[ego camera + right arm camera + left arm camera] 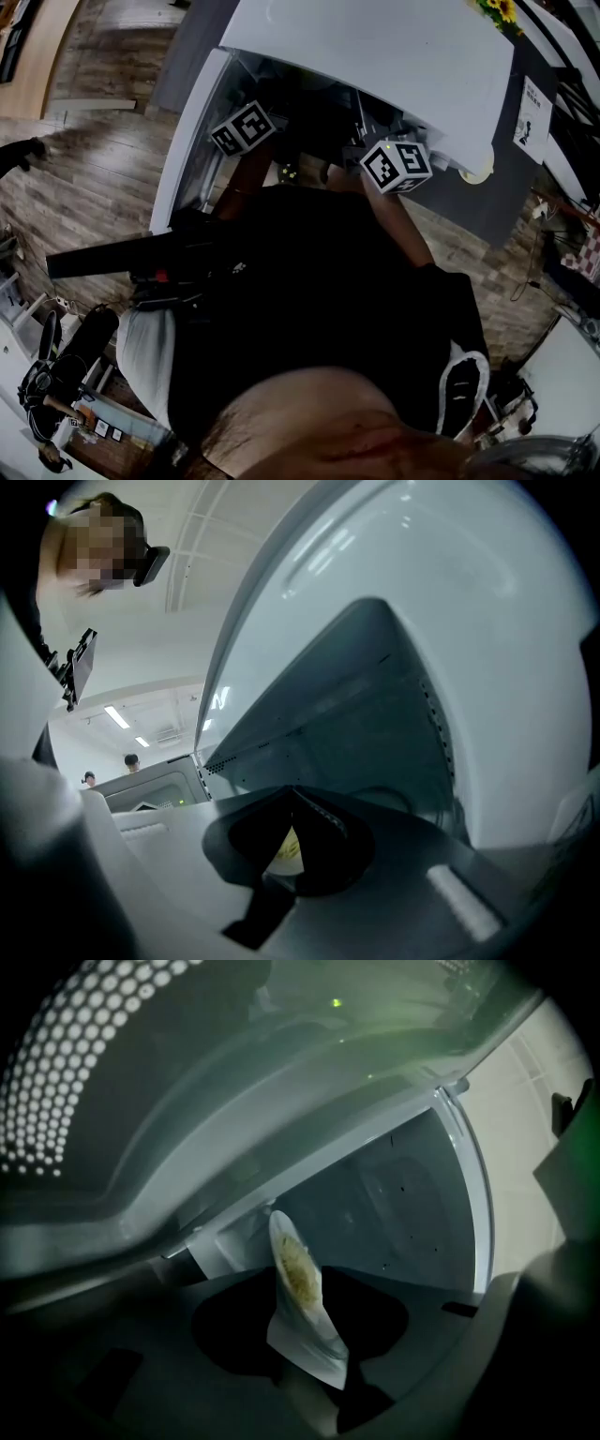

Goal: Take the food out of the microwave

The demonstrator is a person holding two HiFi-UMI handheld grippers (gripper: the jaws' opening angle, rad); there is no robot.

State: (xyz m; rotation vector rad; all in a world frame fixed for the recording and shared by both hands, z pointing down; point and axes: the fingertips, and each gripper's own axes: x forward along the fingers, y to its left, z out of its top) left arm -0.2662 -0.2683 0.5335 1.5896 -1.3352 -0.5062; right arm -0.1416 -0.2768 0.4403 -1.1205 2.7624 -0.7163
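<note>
Left gripper view puts the nearest thing right in front of me: the left claw [305, 1358] stands about half open, its dark pads pressed on the near rim of the plate [314, 1335]. I see the plate almost edge-on, a thin white sliver with a yellowish smear of food [296, 1271] on the face it shows. In this view its long axis runs away from the claw, from the gripped rim at lower right up and a little left. The far rim points at the white front frame of the microwave [394, 1213]. To the plate's right the grey cavity opens out, with its back wall well beyond the far rim and its white side edge well apart from the plate. The door [56, 1082], with its dotted window, fills the upper left beside the frame.

Right gripper view shows the right claw [292, 806] fully closed, tips together. A pale yellowish patch [286, 847] shows just under the tips, and I cannot tell whether it touches them. Beyond, the cavity slopes off under the microwave's white shell.

Head view has the left marker cube [242, 128] and the right marker cube [397, 166] at the cavity mouth, well apart. The door is swung out at picture left, with wooden floor [94, 187] beyond.
</note>
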